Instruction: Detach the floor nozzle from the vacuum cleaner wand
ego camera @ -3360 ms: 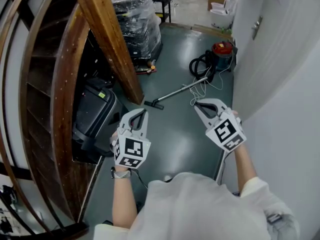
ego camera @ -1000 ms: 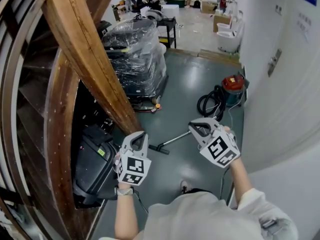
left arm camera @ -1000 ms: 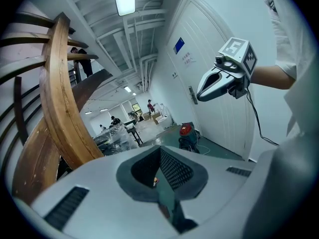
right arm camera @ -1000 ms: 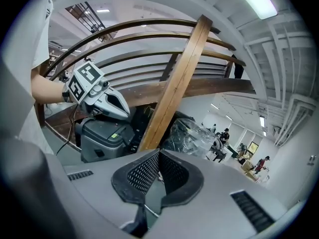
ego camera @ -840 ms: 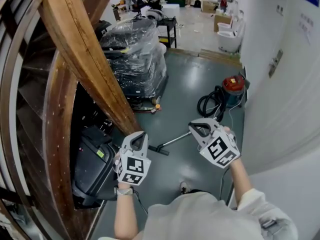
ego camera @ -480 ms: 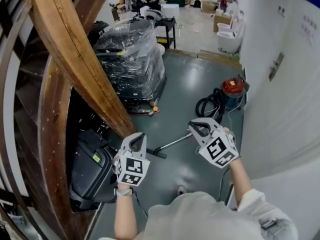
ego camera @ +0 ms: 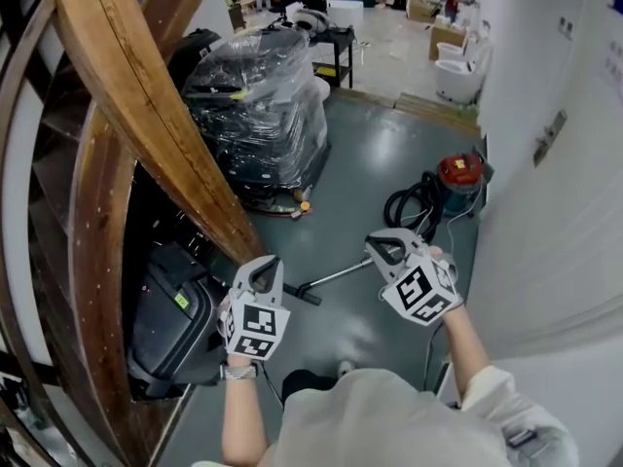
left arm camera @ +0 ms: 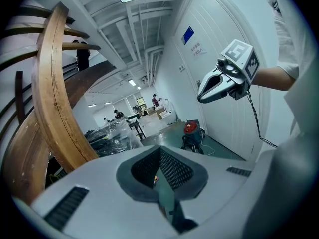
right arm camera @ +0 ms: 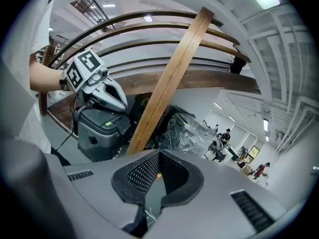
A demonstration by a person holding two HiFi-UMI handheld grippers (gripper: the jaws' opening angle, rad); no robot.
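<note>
The vacuum wand (ego camera: 336, 274) lies on the grey floor, a thin metal tube with the dark floor nozzle (ego camera: 302, 293) at its near left end. It leads back to the black hose (ego camera: 409, 205) and the red vacuum cleaner (ego camera: 458, 173), which also shows small in the left gripper view as the red vacuum cleaner (left arm camera: 191, 128). My left gripper (ego camera: 268, 262) is held in the air on the near side of the nozzle, shut and empty. My right gripper (ego camera: 373, 245) hovers over the wand's far part, also shut with nothing in it. Neither touches the wand.
A slanted wooden stair beam (ego camera: 146, 95) and curved railings fill the left. Beneath them stands a black machine (ego camera: 170, 319). A plastic-wrapped pallet load (ego camera: 258, 115) is ahead on the left. A white wall with a door (ego camera: 555, 163) runs along the right. People work far back.
I have come closer to the wand and vacuum along the corridor. Both grippers travelled forward with me and a little lower, staying shut and empty.
</note>
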